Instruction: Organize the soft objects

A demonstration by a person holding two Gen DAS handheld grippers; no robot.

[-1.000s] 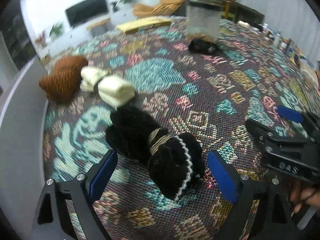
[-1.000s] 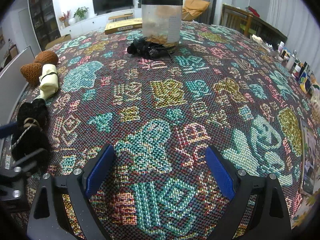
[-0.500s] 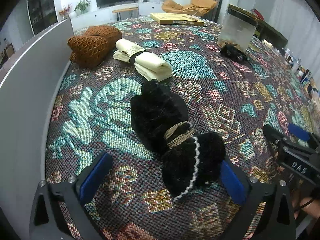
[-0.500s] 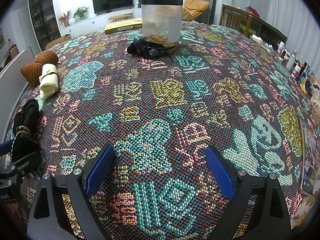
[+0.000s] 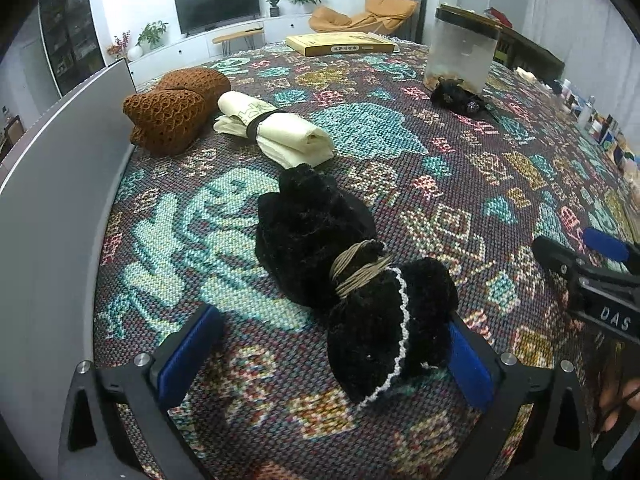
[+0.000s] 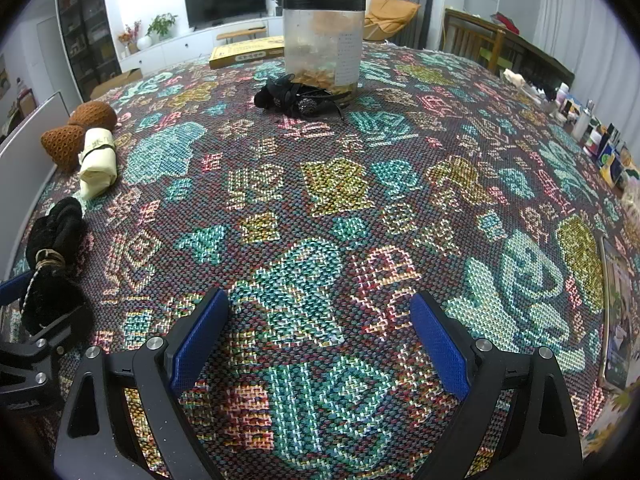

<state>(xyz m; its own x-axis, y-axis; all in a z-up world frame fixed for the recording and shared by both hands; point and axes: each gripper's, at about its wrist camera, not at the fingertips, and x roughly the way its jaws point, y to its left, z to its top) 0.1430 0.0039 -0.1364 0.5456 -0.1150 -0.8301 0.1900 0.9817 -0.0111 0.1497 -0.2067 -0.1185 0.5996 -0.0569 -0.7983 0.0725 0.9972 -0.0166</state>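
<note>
Our left gripper [image 5: 332, 344] stands wide apart around the near end of the black bundle [image 5: 352, 280], its right pad touching the fuzz. We judge this the grasp step: next, close squarely. Our right gripper [image 6: 320, 332] is spread, empty, over cloth [image 6: 360, 200].

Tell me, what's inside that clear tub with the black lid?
The clear tub holds a low layer of orange-brown bits; its cloudy wall hides what they are. A black hair accessory lies outside, against its base.
</note>
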